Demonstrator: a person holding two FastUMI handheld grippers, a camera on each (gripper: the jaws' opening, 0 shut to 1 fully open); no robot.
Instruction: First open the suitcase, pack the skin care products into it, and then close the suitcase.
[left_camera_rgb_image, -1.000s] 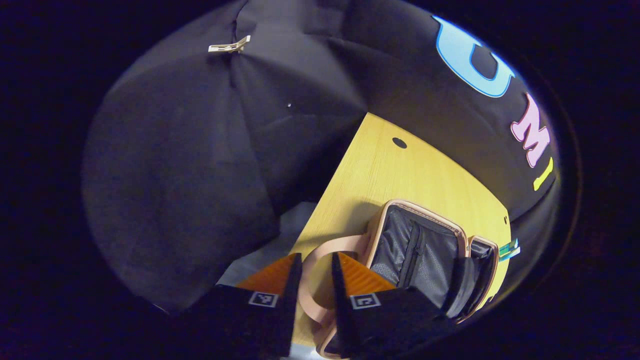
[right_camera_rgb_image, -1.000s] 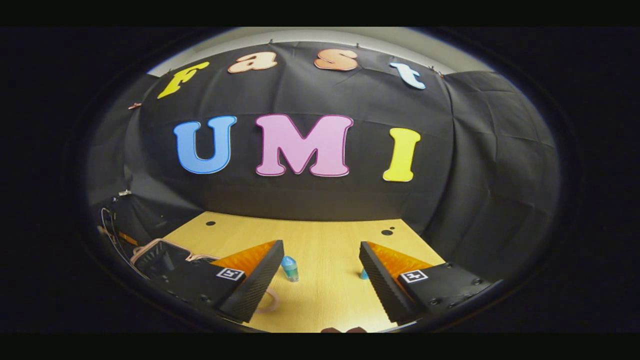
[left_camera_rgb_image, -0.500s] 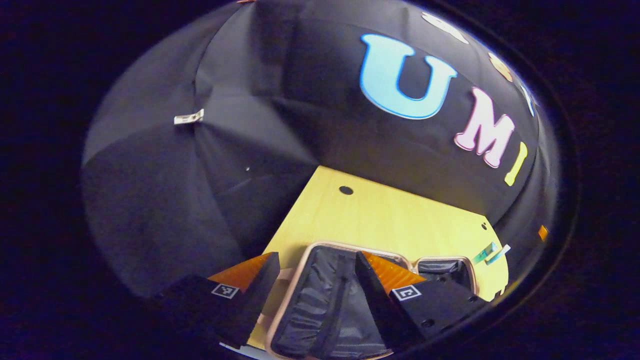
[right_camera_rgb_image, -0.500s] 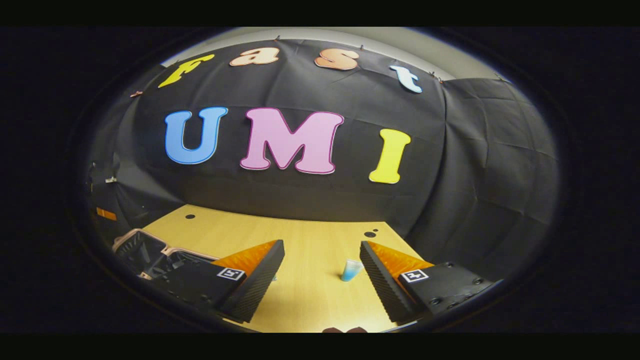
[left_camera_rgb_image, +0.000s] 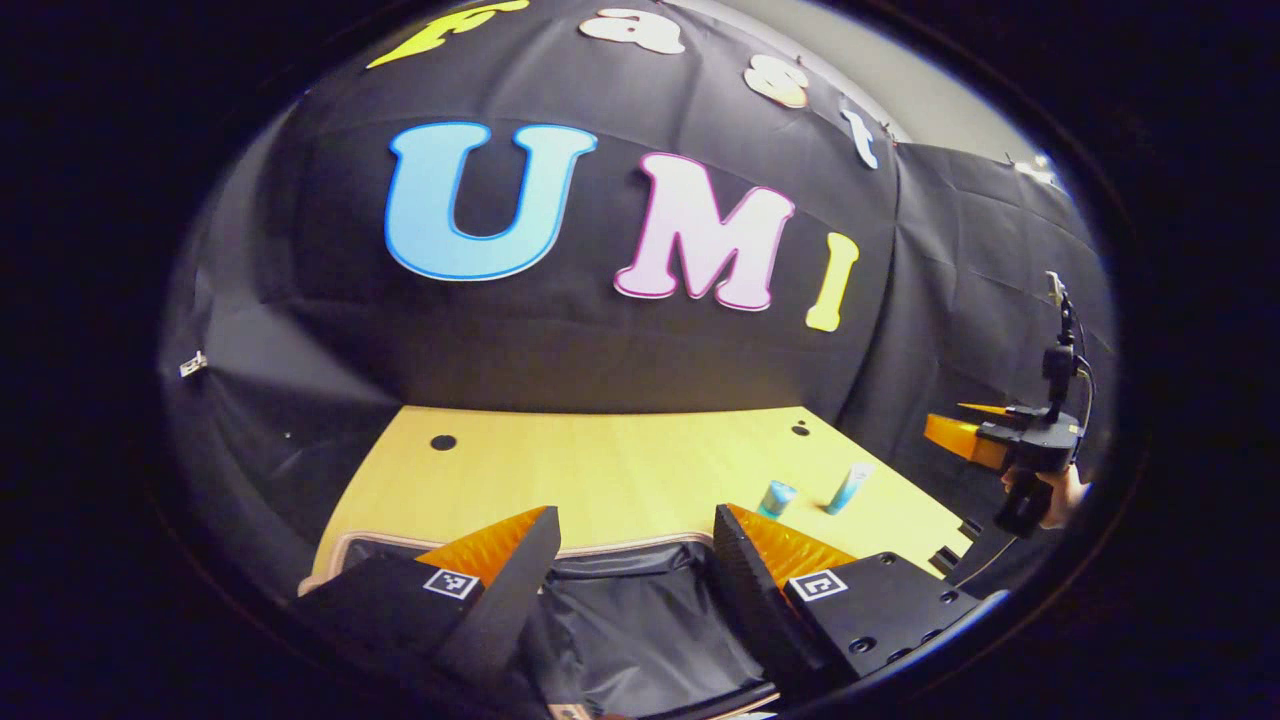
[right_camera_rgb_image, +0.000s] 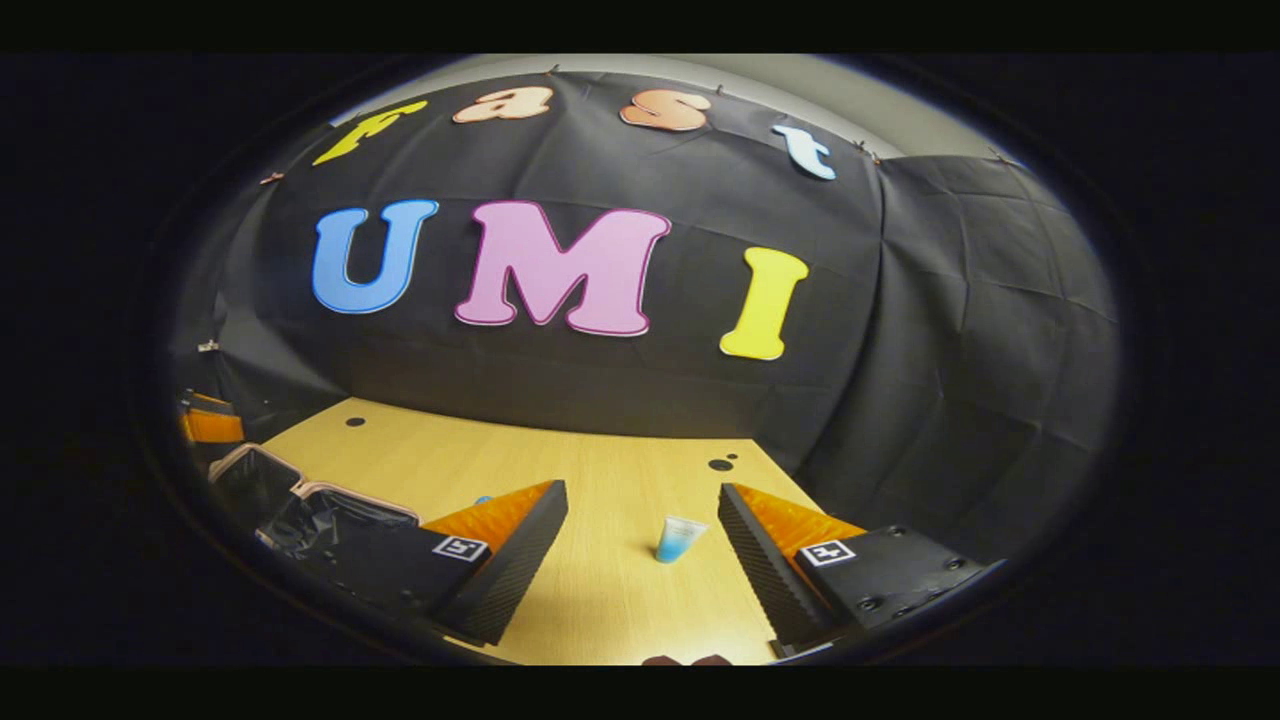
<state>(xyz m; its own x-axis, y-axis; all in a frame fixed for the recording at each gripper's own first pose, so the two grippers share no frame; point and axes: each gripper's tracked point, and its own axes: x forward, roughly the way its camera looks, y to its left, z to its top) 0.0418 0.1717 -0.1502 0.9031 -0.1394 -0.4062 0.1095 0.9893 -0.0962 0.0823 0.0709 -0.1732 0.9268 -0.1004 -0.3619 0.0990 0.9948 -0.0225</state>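
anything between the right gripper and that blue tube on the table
Nothing: in the right gripper view, bare wooden table runs from the open right gripper to the blue tube.

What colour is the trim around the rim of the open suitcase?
Pale pink, on the open suitcase's rim; right gripper view shows it best.

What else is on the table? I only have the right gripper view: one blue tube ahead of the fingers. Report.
Observer: A small teal bottle stands just left of the blue tube in the left gripper view.
Operator: Locate the left gripper.
Observer: The left gripper is open over the open suitcase, with black lining below its fingers.
Operator: Describe my gripper from outside.
Observer: The right gripper is held in a hand off the right end of the table.
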